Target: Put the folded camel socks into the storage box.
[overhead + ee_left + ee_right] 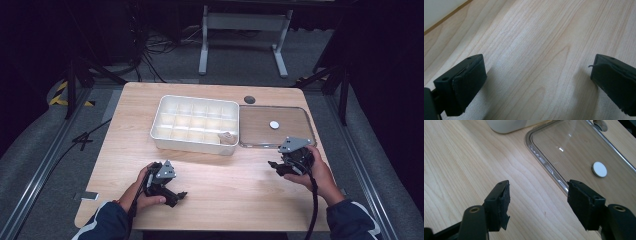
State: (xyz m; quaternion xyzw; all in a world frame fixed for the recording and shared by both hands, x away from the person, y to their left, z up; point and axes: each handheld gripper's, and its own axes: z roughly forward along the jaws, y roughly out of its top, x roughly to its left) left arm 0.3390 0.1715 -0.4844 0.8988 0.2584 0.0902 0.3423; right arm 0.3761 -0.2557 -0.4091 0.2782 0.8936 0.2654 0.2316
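Note:
A white compartment box (195, 125) stands in the middle of the wooden table, and a small beige object (227, 137) lies in its near right compartment. To the right of the box lies a clear lid (260, 135) flat on the table, with a white round disc (274, 124) on it. My left gripper (177, 197) is held low near the front left, open over bare wood (537, 66). My right gripper (276, 168) is open with nothing between its jaws (539, 188), just off the near corner of the clear lid (544, 162) and short of the disc (599, 169).
A dark round grommet (249, 99) sits in the table behind the lid. The corner of the white box (509, 125) is ahead of the right gripper. The table's front edge (200, 231) lies close to both hands. Beyond the table stand a metal frame (245, 22) and floor cables.

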